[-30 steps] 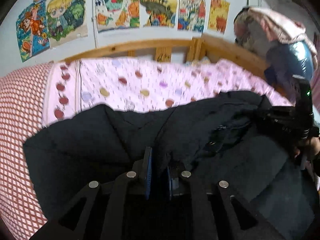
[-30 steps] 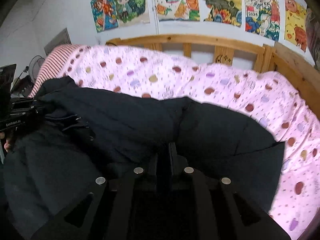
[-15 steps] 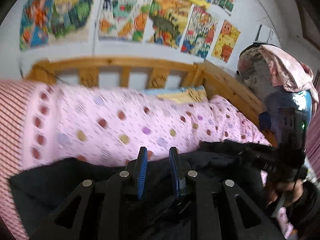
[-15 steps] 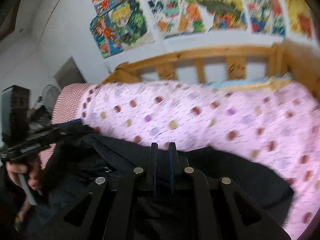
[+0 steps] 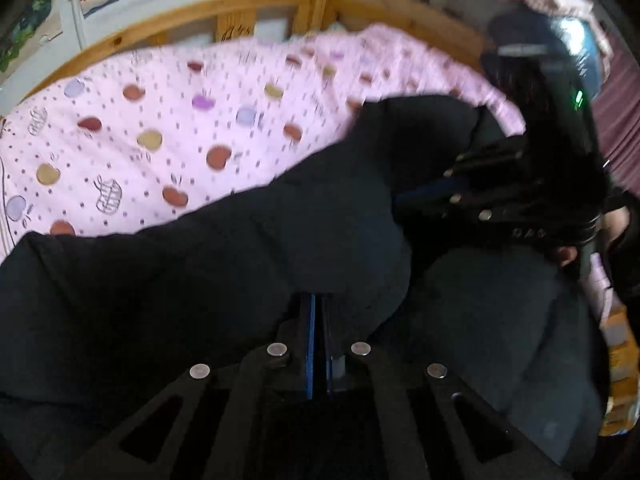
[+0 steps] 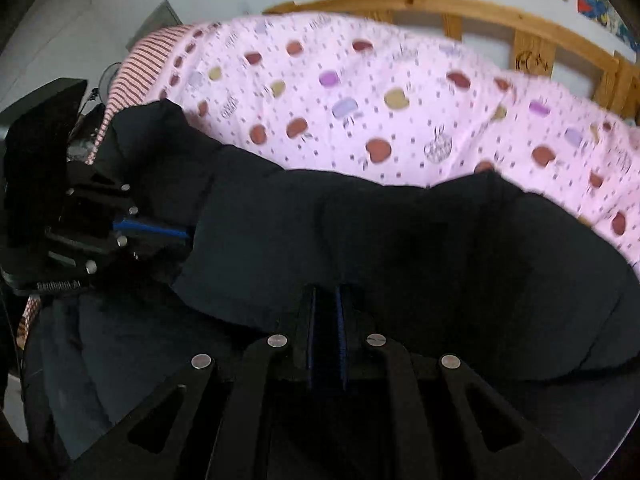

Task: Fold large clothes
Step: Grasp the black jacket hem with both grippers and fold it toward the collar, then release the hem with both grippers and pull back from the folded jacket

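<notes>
Both tongs, left (image 5: 318,320) and right (image 6: 326,316), clamped narrow on a black coat (image 5: 200,272) at lower frame, over the pink bedspread (image 5: 160,128).

The bed had a light wooden frame (image 6: 532,28) running along the far side, and a pink sheet with little apple prints (image 5: 168,120) covered the mattress. A big black garment (image 6: 360,232) lay spread across the near part of it. A red-striped cloth (image 6: 136,56) sat at the far left.
</notes>
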A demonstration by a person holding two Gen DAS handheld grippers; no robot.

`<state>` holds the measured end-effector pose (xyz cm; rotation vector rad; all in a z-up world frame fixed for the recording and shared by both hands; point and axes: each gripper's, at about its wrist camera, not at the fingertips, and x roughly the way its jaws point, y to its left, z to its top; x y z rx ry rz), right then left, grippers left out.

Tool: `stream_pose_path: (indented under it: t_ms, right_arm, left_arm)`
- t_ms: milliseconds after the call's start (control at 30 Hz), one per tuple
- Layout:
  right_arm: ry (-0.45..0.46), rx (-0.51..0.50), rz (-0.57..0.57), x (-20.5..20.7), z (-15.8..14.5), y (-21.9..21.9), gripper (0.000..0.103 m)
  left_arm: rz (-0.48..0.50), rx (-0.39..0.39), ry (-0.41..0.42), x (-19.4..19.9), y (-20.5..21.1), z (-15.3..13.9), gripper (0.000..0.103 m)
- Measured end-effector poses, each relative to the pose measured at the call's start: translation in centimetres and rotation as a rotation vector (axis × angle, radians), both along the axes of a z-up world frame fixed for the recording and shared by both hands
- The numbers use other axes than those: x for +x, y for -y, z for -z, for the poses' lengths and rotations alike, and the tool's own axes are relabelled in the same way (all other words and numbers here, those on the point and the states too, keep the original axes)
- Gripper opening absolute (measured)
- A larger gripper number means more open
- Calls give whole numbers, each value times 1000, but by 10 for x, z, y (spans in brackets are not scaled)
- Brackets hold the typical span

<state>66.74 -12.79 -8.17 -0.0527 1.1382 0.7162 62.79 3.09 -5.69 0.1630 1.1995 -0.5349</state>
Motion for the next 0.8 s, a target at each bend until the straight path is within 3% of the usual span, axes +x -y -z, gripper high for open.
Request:
stream_pose_path:
  t_ms: [167, 267, 433, 700, 800]
  right_arm:
    - [-37, -46, 32, 0, 41, -12, 0]
    - [-8, -31, 55, -5, 46, -13, 0]
    - [91, -1, 92, -23, 21, -4, 1]
    - [218, -6, 174, -54, -28, 14, 3]
    - [238, 6, 198, -61, -45, 32, 4]
  left_arm:
    - [-48, 74, -22, 2, 11, 33, 3]
    - [-62, 86, 24, -5, 14, 38, 3]
    - [-81, 62, 102, -14, 9, 14, 3]
    - [-240, -26, 196, -30, -12, -36, 3]
    - [-287, -50, 224, -39, -17, -48, 15]
